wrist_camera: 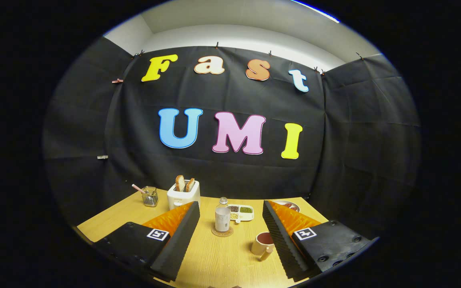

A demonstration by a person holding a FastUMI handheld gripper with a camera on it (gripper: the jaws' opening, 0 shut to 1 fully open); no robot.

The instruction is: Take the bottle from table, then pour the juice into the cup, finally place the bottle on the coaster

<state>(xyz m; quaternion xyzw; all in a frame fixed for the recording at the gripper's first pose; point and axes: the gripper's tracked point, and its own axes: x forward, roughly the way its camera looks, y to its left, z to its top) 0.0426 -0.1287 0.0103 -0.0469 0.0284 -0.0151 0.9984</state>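
A small clear bottle with a pale label and round cap stands upright on a round woven coaster, beyond the fingers and between their lines. A beige cup with dark liquid inside sits on the wooden table, close to the right finger. My gripper is open wide, nothing between its fingers, and it is held back from the bottle.
A white toaster with two slices of bread stands at the back left, next to a wire holder with a pink stick. A white divided dish of grains lies behind the bottle. A plate is at the back right.
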